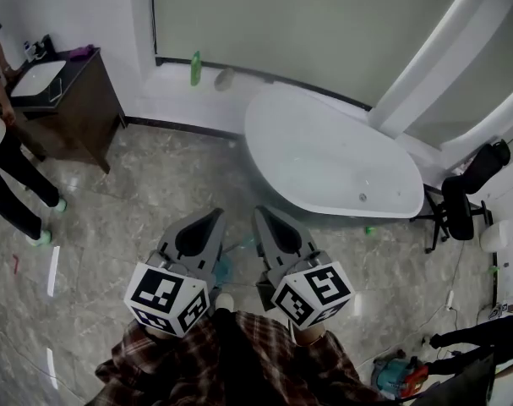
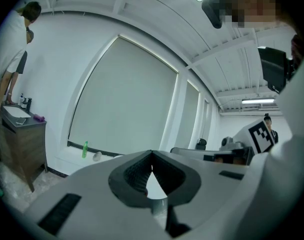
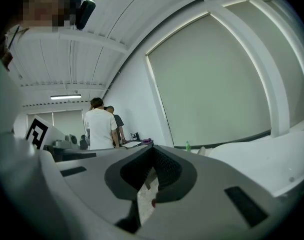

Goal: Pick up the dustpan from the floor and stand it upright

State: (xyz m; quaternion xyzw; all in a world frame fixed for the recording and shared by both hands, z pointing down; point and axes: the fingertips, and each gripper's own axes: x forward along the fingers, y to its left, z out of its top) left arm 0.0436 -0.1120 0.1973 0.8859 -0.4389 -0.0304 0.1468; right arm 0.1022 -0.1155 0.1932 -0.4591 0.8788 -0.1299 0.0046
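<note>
In the head view both grippers are held close to my chest, side by side, pointing forward above the marble floor. My left gripper [image 1: 215, 215] has its jaws together at the tip, with nothing between them; the left gripper view [image 2: 152, 155] shows the same. My right gripper [image 1: 260, 212] is shut as well and holds nothing [image 3: 153, 149]. On the floor below and between them shows a small teal piece [image 1: 225, 268] with a thin teal bar beside it. The grippers hide most of it, so I cannot tell whether it is the dustpan.
A white bathtub [image 1: 324, 155] stands ahead to the right. At the far left is a dark vanity with a sink [image 1: 74, 100], with a person [image 1: 7, 172] beside it. A black chair [image 1: 463, 197] stands at the right. Cables and tools [image 1: 400, 375] lie at the lower right.
</note>
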